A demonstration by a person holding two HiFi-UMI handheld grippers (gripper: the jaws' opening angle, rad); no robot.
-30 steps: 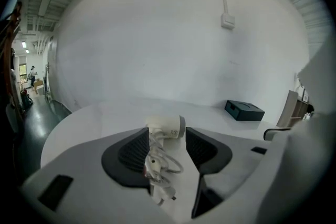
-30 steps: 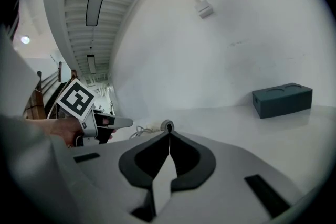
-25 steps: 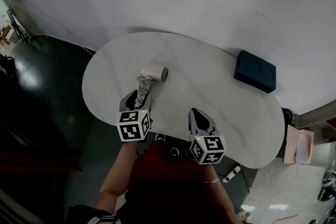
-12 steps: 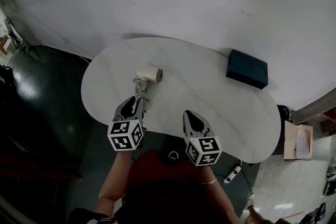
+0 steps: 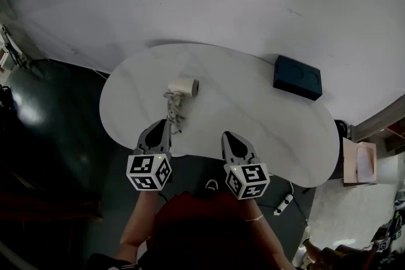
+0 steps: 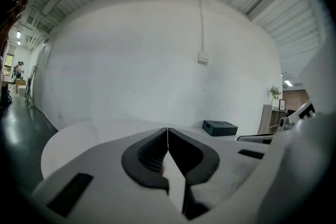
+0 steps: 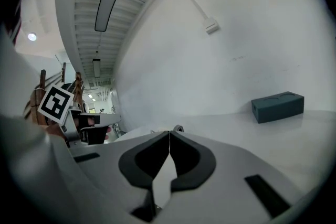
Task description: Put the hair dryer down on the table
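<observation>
The hair dryer (image 5: 183, 85) already lies on its side on the white table (image 5: 272, 129), towards the far left of the top, with its barrel pointing right and its cord (image 5: 173, 112) trailing in a loose tangle towards the near edge. Nothing holds it. The left gripper (image 5: 163, 126) sits at the near edge of the table, just short of the cord's near end and apart from the dryer's body. Its jaws have just been closing, and in the left gripper view they now meet tip to tip with nothing between them. The right gripper (image 5: 228, 135) is at the near edge further right, well apart from the dryer, and its fingers are likewise pressed together on nothing. A dark blue box (image 5: 297, 77) rests at the far right of the table and plays no part. Judged from how things lie, the task's one real step is done: the dryer is down, resting steadily on the surface and free of both tools. What seems left is only to draw both grippers clear of the table. The one thing to watch is the cord lying close to the left gripper's tips, which a careless pull could snag.
</observation>
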